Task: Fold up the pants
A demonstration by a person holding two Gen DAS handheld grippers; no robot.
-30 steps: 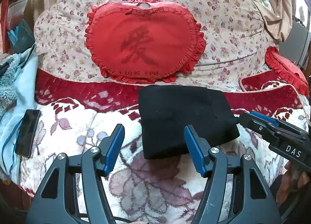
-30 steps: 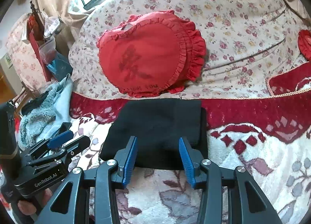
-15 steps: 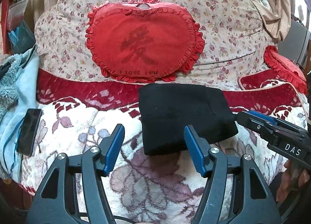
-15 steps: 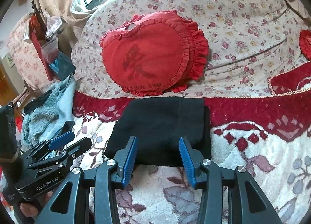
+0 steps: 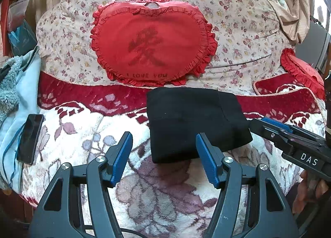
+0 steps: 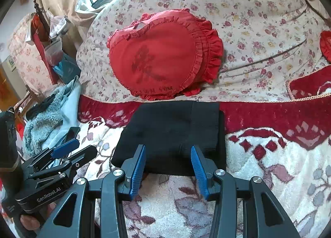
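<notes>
The black pants lie folded into a compact rectangle on the floral blanket, below a red heart cushion; they also show in the right wrist view. My left gripper is open and empty, hovering just in front of the pants' near left edge. My right gripper is open and empty, just in front of the pants' near edge. Each gripper shows in the other's view: the right one at the pants' right, the left one at their left.
A red heart cushion leans on the floral quilt behind the pants. A black phone lies on the blanket at the left beside a light blue fleece. A second red cushion sits at the right.
Both grippers have drawn back slightly from the folded pants; the view has shifted a little. The pants have not moved and both grippers stay open.
</notes>
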